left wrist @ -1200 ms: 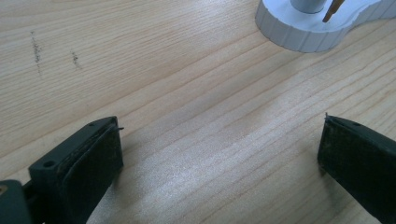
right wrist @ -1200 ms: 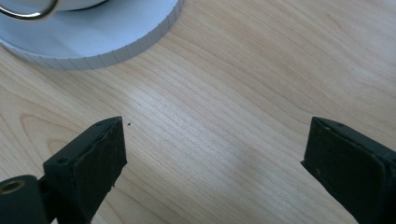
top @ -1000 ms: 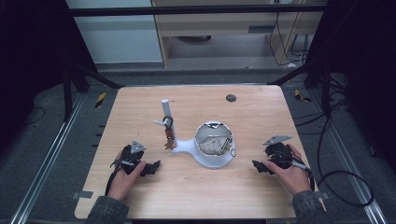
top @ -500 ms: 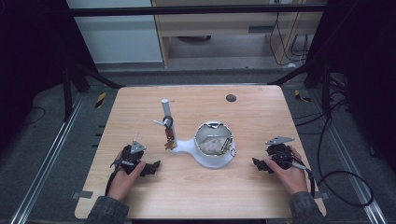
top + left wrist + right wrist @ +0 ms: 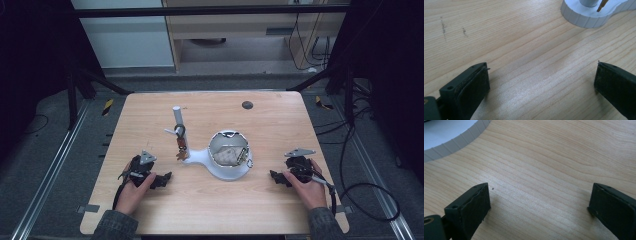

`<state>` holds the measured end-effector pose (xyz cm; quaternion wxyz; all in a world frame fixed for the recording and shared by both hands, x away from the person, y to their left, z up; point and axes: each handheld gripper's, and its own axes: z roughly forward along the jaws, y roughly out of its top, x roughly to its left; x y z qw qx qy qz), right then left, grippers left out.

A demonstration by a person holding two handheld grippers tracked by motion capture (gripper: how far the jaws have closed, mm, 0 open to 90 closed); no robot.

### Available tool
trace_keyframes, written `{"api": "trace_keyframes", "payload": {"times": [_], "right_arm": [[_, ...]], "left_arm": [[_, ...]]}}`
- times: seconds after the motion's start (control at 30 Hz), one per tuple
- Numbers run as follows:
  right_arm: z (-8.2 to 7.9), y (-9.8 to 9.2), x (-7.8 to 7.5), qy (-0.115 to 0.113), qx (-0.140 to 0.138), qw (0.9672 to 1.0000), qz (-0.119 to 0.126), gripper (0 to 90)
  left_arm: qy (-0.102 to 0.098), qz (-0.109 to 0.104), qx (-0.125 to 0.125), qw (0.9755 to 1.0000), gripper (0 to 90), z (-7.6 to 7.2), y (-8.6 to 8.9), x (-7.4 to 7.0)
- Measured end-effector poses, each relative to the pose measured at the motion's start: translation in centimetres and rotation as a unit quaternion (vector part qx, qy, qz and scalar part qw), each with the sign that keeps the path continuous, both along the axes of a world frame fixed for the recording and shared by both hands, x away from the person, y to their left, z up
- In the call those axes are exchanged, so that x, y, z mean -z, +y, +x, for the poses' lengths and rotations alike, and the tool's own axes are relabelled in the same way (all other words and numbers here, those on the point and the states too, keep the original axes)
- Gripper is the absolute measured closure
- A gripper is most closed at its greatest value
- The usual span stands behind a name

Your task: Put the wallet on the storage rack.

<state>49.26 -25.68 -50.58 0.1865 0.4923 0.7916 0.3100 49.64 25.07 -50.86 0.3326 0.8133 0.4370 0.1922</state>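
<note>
A white stand (image 5: 200, 159) with a ribbed rim sits mid-table. Its upright post (image 5: 177, 117) carries a hook with a small brown thing (image 5: 181, 151) hanging from it. Its round bowl (image 5: 220, 172) holds a crumpled pale item and something metallic. My left gripper (image 5: 162, 180) rests on the table to the stand's left, open, with bare wood between its jaws (image 5: 541, 75); the stand's rim (image 5: 584, 17) lies ahead of it. My right gripper (image 5: 276, 177) rests to the bowl's right, open (image 5: 540, 195). Its jaws have just been opening, with nothing between them. The bowl's rim (image 5: 454, 143) lies ahead of it.
A small dark round mark (image 5: 247, 105) lies near the table's far edge. Bare wood surrounds the stand on all sides. Cables trail from both grippers over the near edge, and dark frame legs stand beyond the table's far corners.
</note>
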Motion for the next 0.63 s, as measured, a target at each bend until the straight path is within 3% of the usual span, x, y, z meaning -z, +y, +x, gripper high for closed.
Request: {"api": "trace_keyframes", "payload": {"times": [0.17,0.33,0.63], "right_arm": [[-0.11,0.23,0.13,-0.003,0.003,1.0000,0.000,1.3],[-0.49,0.29,0.69,-0.032,0.012,0.9994,0.009,0.2],[-0.72,0.38,0.70,-0.034,0.022,0.9992,0.006,0.4]], "left_arm": [[0.000,0.000,0.000,1.0000,0.0,0.00,0.00,0.00],[0.000,0.000,0.000,1.0000,0.0,0.00,0.00,0.00],[0.000,0.000,0.000,1.0000,0.0,0.03,-0.03,0.00]]}}
